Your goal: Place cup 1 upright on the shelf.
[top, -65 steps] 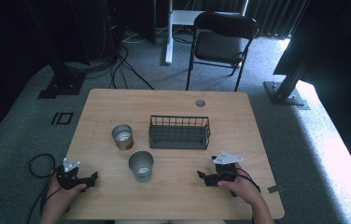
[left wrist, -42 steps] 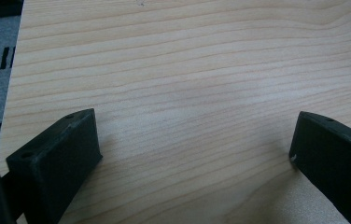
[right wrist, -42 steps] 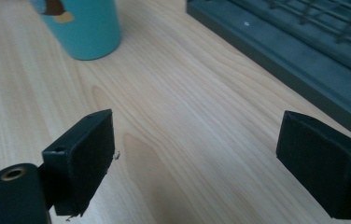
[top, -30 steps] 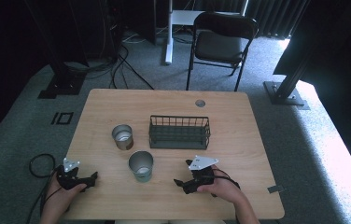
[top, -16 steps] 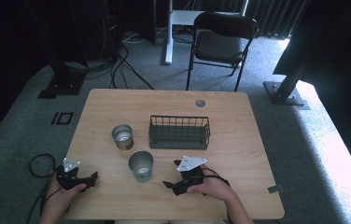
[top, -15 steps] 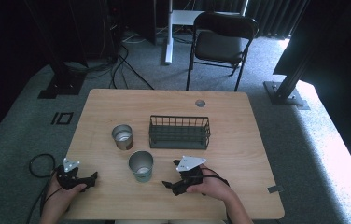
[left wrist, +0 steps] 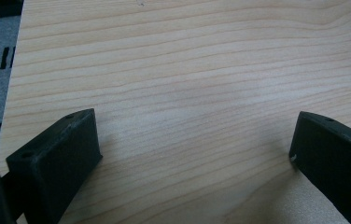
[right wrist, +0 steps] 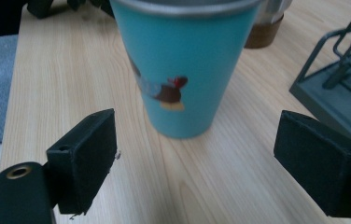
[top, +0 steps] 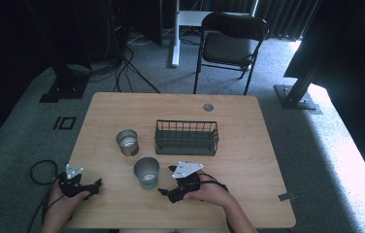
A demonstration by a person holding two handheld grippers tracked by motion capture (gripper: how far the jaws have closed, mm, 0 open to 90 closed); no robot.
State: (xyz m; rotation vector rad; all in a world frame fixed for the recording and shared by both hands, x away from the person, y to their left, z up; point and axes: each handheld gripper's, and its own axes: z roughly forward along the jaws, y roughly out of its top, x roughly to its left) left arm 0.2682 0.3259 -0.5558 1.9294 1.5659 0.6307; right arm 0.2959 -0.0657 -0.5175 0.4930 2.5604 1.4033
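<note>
Teal and upright, the cup (right wrist: 185,65) is standing just ahead of our right gripper (right wrist: 197,158), centred between its wide-open jaws; beyond the cup are sitting the brown-based cup (top: 127,141) and wire basket (top: 186,138). Our left gripper (top: 94,184), also open, is resting farther off.

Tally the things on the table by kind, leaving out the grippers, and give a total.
Cups: 2, a teal cup and a steel cup
Wire baskets: 1, the basket
Total: 3
</note>
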